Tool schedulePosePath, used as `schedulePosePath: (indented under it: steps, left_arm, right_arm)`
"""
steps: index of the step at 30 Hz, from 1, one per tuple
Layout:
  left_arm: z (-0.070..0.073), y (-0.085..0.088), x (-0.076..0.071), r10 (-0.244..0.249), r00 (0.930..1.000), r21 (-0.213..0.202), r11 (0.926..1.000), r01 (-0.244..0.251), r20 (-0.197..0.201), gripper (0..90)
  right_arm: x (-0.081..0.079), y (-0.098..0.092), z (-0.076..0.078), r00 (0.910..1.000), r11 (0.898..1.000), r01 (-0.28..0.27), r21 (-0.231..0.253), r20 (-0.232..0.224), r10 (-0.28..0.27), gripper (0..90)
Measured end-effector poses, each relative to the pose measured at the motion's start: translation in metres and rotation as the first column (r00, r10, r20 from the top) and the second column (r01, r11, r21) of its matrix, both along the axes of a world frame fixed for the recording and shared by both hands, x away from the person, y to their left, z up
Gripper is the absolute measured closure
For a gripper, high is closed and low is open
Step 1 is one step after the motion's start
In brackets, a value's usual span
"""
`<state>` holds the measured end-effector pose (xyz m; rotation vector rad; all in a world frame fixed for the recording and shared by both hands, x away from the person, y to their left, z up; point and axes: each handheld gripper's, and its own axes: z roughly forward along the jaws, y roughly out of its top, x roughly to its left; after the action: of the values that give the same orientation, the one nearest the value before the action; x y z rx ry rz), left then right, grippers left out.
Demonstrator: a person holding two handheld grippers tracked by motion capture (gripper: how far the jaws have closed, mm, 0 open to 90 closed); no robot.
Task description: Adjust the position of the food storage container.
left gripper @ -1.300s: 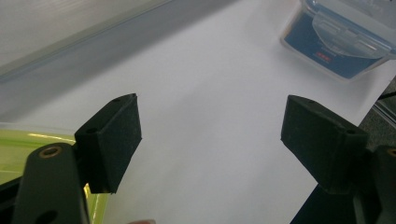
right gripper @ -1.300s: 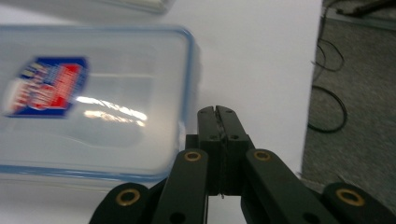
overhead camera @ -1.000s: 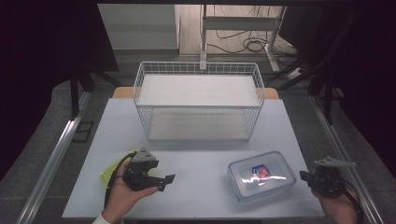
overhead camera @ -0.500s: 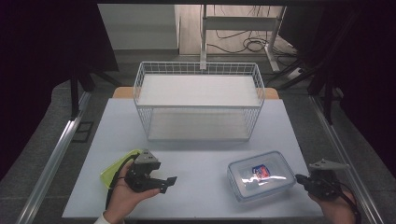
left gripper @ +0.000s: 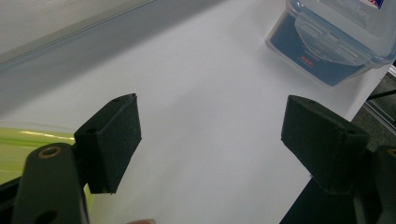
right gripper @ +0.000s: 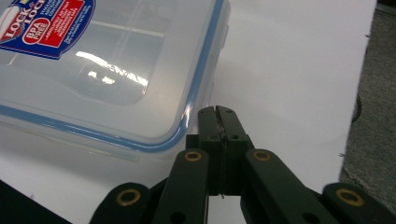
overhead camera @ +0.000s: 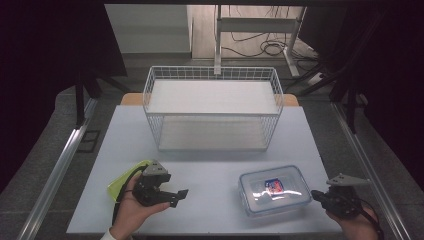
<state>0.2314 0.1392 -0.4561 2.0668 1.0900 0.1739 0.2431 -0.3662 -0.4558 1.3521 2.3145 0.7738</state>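
Container (overhead camera: 275,191): clear glossy plastic — bright glare on the lid, blue seal, glossy printed label.
Table (overhead camera: 215,165): smooth, matt white top.
Basket (overhead camera: 213,107): thin white-coated wire mesh.
Left tool (overhead camera: 172,196): matt black pads, faintly grainy — brass-looking rivets.
Cloth (overhead camera: 122,182): yellow-green, material unclear.

A clear plastic lidded box (overhead camera: 274,190) with a blue seal under its rim lies flat on the table, lid on, at about five o'clock on the tabletop. A red-and-blue label sits on the lid, nearer its twelve o'clock edge.
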Motion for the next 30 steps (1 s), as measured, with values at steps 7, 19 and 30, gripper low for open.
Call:
schedulePosePath:
  steps: [7, 19, 30]
  left_arm:
    - [-0.001, 0.0, 0.001, -0.001, 1.0, 0.003, 1.0, 0.001, -0.006, 20.1]
    - [-0.003, 0.004, 0.003, 0.013, 0.9998, 0.001, 0.9999, -0.013, -0.013, 20.1]
    - [0.0, 0.009, 0.004, 0.018, 0.9998, -0.006, 0.9998, -0.018, -0.007, 20.2]
  right_arm:
    - [-0.005, 0.014, 0.0, 0.9999, 1.0, 0.01, -0.012, -0.006, -0.01, 89.4]
    - [-0.01, 0.065, -0.001, 0.9968, 0.997, -0.074, -0.005, -0.03, 0.074, 89.4]
    - [-0.009, 0.101, -0.009, 0.9904, 0.988, -0.138, 0.062, -0.005, 0.138, 89.4]
